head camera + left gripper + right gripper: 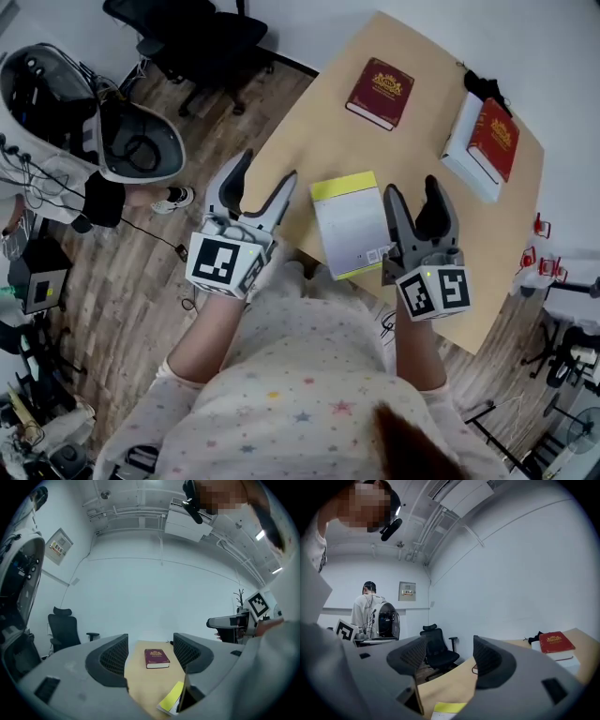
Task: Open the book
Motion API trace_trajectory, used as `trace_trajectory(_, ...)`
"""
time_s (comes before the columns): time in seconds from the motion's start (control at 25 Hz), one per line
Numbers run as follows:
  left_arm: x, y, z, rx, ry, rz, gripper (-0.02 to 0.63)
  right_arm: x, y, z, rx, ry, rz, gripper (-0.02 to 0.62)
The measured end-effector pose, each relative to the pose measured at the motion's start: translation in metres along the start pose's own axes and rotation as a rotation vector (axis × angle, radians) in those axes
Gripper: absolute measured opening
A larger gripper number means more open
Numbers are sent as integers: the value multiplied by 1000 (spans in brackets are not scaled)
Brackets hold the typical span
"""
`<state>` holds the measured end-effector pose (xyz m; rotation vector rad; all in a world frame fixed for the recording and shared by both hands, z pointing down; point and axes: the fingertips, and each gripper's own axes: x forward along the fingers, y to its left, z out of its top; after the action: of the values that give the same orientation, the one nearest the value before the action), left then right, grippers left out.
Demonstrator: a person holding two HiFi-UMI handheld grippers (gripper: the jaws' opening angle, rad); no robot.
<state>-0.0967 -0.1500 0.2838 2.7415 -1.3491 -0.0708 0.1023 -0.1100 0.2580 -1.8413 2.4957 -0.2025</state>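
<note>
Head view: yellow-striped book (pixel 349 225) closed and flat on tan table (pixel 309 131), between left gripper (pixel 265 171) and right gripper (pixel 412 189). Just beside the right one's inner jaw, contact unclear; a little apart from the left. Both pairs of jaws spread, nothing held. Thin rectangular slab, pale smooth cover, probably slick. Risk of skidding it over the smooth wood instead of lifting the cover, or of nipping a wad of pages along with it. Well ahead of both grippers: maroon book (pixel 380 92), hard-looking cover, gold emblem. Ahead-right of the right gripper: red book (pixel 494 138) atop white box (pixel 459 141). Risk of going for the wrong volume. Left gripper view: jaws wide apart, empty, dark mesh-textured pads. Yellow-striped book low beside the right-hand jaw, maroon book far ahead in the gap. Off-centre, so only air if closed here. Right gripper view: jaws apart, empty. Yellow strip low and just ahead, nearer the left-hand jaw. Red book far off to the right, office chair (pixel 438 651) and a person (pixel 365 609) beyond the table. Seemingly near the table's front edge, so risk of shoving it off if left unpinned.
</note>
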Motion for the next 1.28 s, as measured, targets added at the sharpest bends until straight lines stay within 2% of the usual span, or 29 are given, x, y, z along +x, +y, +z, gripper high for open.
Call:
trace_trajectory(0.28, -8, -3, -2, -5, 3, 52, 276, 3, 6, -7, 6, 31, 58, 304)
trace_trajectory(0.56, -13, -5, -17, -13, 14, 108, 275, 0, 4, -22, 22, 52, 75, 288)
trace_trajectory(0.92, -17, -3, -40, -24, 39, 140, 275, 8, 10, -49, 47, 112, 104, 276)
trace_trajectory(1.12, -20, 4, -59, -24, 68, 162, 275, 17, 19, -69, 54, 168, 126, 233)
trace_trajectory(1.28, -25, 14, -74, -33, 92, 182, 273, 24, 27, -96, 45, 235, 134, 232)
